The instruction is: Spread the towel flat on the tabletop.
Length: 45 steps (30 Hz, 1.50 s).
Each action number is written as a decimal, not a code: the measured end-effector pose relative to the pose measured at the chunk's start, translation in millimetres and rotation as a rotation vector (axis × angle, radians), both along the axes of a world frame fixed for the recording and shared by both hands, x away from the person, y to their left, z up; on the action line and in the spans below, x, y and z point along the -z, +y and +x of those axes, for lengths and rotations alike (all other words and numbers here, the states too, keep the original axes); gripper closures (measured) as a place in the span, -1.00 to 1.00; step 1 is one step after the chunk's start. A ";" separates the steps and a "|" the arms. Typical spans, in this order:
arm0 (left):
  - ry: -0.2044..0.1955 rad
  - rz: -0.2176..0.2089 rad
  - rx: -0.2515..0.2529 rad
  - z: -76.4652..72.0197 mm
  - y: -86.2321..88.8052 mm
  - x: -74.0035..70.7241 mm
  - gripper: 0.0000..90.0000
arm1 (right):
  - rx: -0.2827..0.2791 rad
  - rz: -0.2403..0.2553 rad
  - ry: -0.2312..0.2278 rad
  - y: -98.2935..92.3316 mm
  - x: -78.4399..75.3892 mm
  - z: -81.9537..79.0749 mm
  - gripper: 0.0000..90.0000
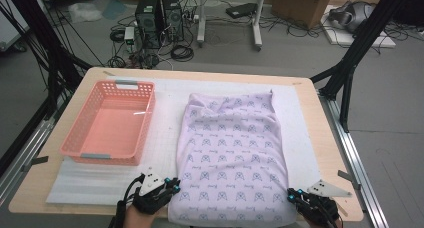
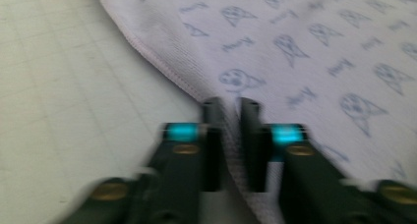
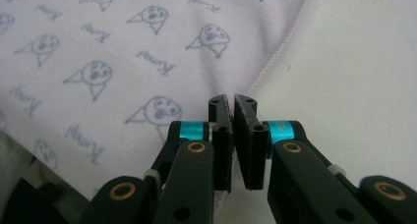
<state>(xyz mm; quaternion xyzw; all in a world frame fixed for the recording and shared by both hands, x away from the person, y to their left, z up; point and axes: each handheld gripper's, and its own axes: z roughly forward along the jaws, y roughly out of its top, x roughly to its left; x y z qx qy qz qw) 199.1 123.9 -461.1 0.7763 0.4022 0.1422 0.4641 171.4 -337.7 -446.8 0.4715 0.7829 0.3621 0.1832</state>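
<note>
High view: you are pinching the near corners of the lilac cloth (image 1: 232, 158), left gripper (image 1: 171, 187) at 7 o'clock, right gripper (image 1: 294, 195) at 5, both clamped tight on its hem, probably for folding it away. Pink basket (image 1: 107, 123) is waiting at 10 o'clock.

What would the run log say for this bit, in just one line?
left gripper: shut on cloth near-left edge | right gripper: shut on cloth near-right edge | cloth: flat on table | pink basket: empty, left of cloth
</note>
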 end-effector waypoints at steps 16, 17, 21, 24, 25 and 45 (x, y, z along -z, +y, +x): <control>-0.005 -0.018 0.037 -38.5 16.2 -7.6 0.44 | -0.055 0.049 0.023 -9.5 -8.3 -35.2 0.57; -0.017 -0.033 0.021 -35.0 16.3 -8.9 0.32 | -0.045 0.061 0.011 -9.8 -9.0 -33.1 0.47; -0.019 -0.071 -0.029 -15.0 14.7 -10.9 0.14 | -0.009 0.066 -0.025 -4.3 -11.3 -20.2 0.35; 0.011 -0.093 -0.039 -1.3 8.8 -8.3 0.11 | 0.007 0.035 -0.020 1.9 -8.2 -8.0 0.32; 0.022 -0.096 -0.033 1.4 5.8 -7.0 0.10 | 0.013 0.028 -0.013 4.1 -5.8 -2.8 0.32; 0.042 -0.019 0.083 -28.7 11.1 -8.9 0.90 | -0.088 0.034 0.045 -3.5 -5.1 -26.7 0.93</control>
